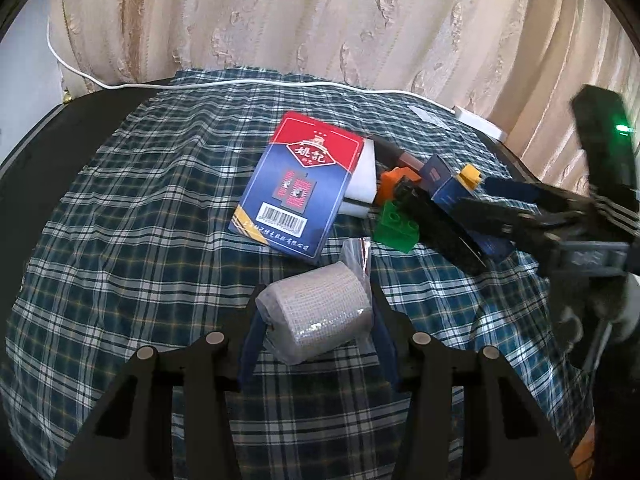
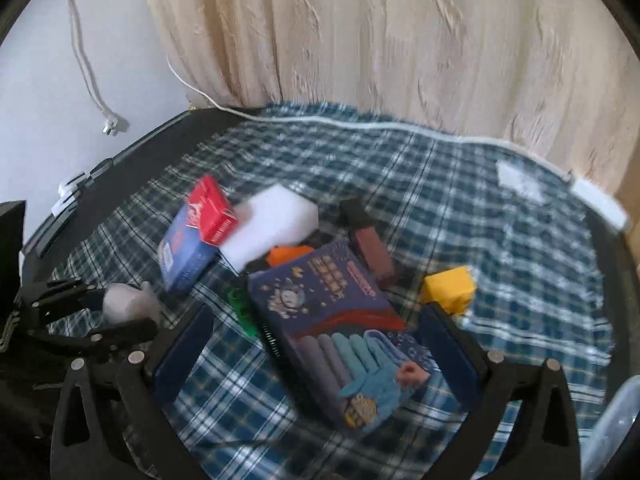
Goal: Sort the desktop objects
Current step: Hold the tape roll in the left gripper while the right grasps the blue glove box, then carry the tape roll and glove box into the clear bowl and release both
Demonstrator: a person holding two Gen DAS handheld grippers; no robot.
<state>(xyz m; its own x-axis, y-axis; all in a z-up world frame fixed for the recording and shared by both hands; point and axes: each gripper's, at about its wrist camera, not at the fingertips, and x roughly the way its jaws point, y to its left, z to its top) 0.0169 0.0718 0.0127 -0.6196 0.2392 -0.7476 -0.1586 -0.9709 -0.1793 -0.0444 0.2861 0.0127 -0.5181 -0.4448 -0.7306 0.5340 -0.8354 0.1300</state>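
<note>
Two grippers are at work over my bench, which is covered by a blue plaid cloth. My left gripper has its fingers clenched on a wrapped roll of gauze, which sits just off the near edge of the pile. Beyond it, a blue and red card box leans on a white sponge block. Just right of those lie an orange brick and a green brick.

My right gripper has its fingers spread wide on either side of a dark blue picture box, one finger near each long side; I cannot tell whether either pad touches it. That box lies tilted across the pile, over the green brick and the orange one. A yellow brick sits just beside the box's right edge, close to the right finger. A dark brown bar lies behind the box. A white cable runs along the far edge of the cloth, by the curtain.
</note>
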